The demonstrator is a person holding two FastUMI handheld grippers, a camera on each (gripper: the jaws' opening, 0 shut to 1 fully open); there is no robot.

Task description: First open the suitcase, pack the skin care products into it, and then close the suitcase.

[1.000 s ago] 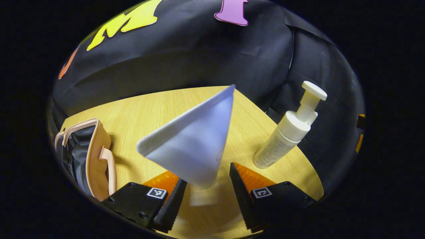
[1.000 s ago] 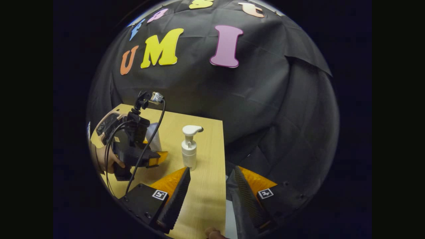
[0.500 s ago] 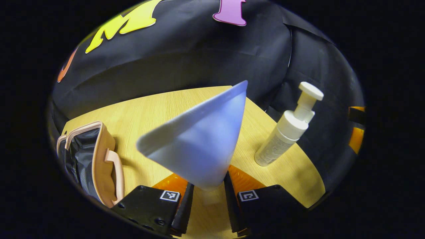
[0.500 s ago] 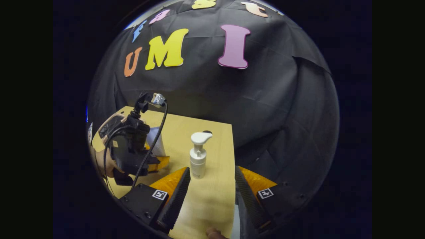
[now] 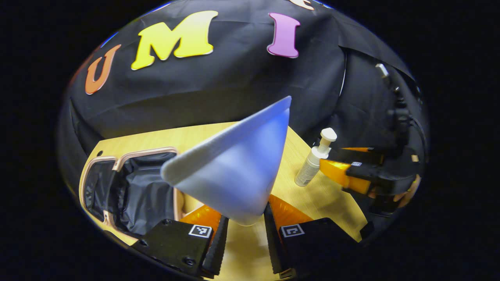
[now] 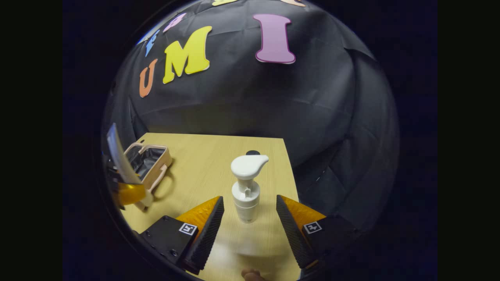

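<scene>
the suitcase lies open on the worktop, its dark lining bare as far as i can see, so the opening looks done and nothing seems packed yet. my left gripper has its fingers clamped on the narrow end of a pale blue tube, lifted clear of the worktop, with the suitcase just to its left. my right gripper has its fingers spread wide on either side of the white pump bottle, which stands upright on the worktop, not yet gripped. i judge what is left: drop in the tube, pack the bottle, close the lid.
</scene>
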